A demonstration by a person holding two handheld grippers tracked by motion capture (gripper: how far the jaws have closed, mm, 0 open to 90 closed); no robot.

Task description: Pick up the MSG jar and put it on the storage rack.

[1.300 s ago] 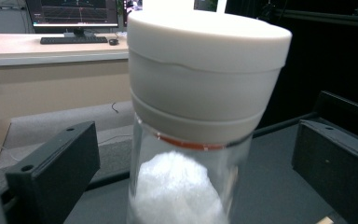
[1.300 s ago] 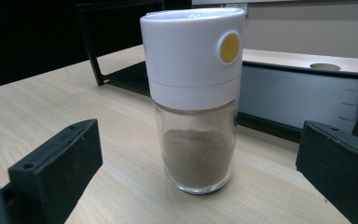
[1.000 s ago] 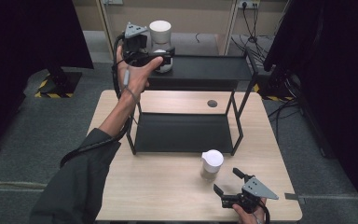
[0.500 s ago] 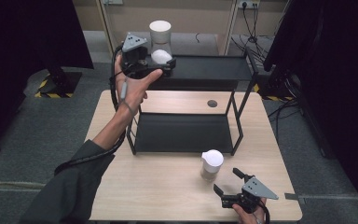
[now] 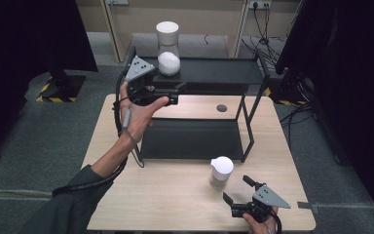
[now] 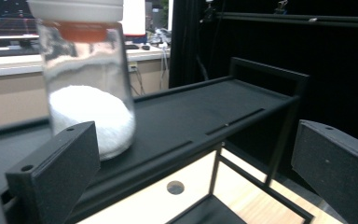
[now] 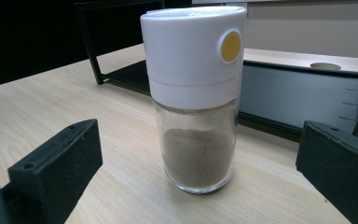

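Note:
A glass jar of white powder (image 5: 168, 51) with a white lid stands at the left of the black rack's top shelf (image 5: 219, 72). My left gripper (image 5: 177, 93) hovers open just in front of and below that shelf, apart from the jar. In the left gripper view the jar (image 6: 86, 88) stands beyond the left jaw, and nothing is between the jaws of the left gripper (image 6: 196, 140). A second jar (image 5: 221, 171) holds brown powder under a white cap with a yellow button and stands on the table. My right gripper (image 5: 235, 188) is open just in front of it, the brown-powder jar (image 7: 196, 98) centred beyond its jaws.
The rack's lower shelf (image 5: 195, 139) lies flat on the wooden table (image 5: 160, 200). Thin black rack legs (image 5: 251, 122) stand at the right. A round hole (image 5: 221, 107) sits in the tabletop behind. Dark curtains flank both sides.
My left gripper let go of the white-powder jar on the top shelf and drew back toward the person. The right gripper has stayed still.

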